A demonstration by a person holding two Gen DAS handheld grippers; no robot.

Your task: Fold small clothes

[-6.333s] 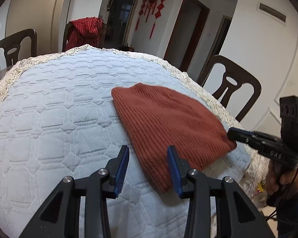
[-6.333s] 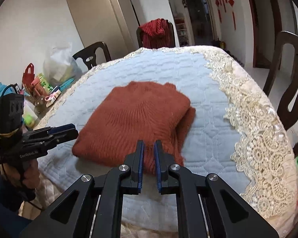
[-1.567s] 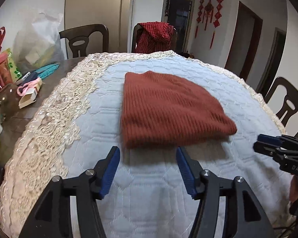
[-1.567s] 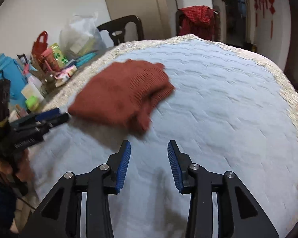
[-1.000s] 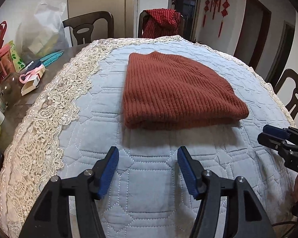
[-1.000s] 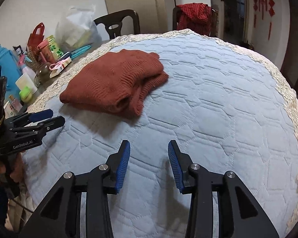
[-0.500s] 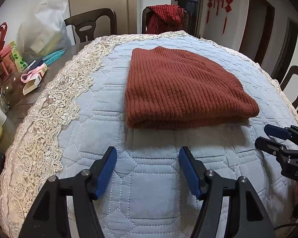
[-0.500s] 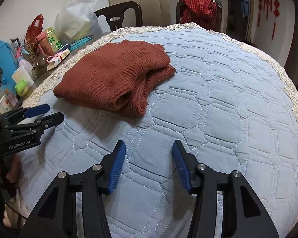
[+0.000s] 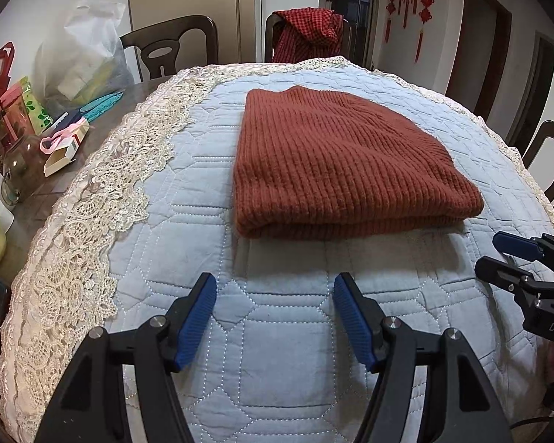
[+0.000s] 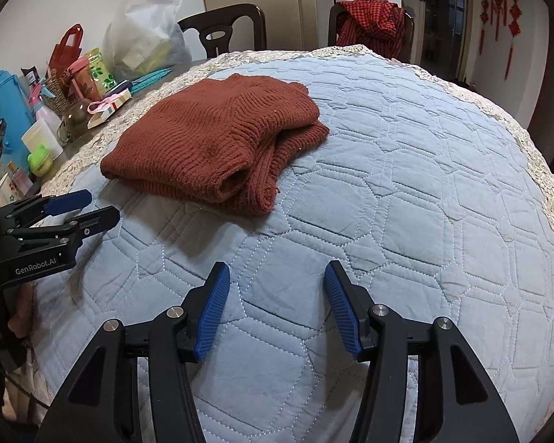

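Note:
A rust-red knitted sweater [image 9: 336, 162] lies folded into a compact stack on the blue quilted table cover [image 9: 277, 332]; it also shows in the right wrist view [image 10: 218, 136], with its layered open end facing that camera. My left gripper [image 9: 275, 291] is open and empty, hovering over the quilt short of the sweater's near fold. My right gripper [image 10: 277, 280] is open and empty, over bare quilt to the right of the sweater. Each gripper shows in the other's view: the right one [image 9: 498, 254] and the left one [image 10: 92, 206].
The cover has a lace border [image 9: 92, 203]. Clutter stands on the bare table to the left: a white plastic bag [image 10: 144, 33], red gift bag [image 10: 68, 51], glass jar [image 9: 22, 170], blue jug [image 10: 3, 92]. Dark chairs [image 9: 173, 48] ring the table; one holds a red checked cloth [image 9: 306, 33].
Earlier my right gripper was shut at the sweater's edge; now both grippers are open and drawn back from it. In the last second both edged slightly closer and the views steadied.

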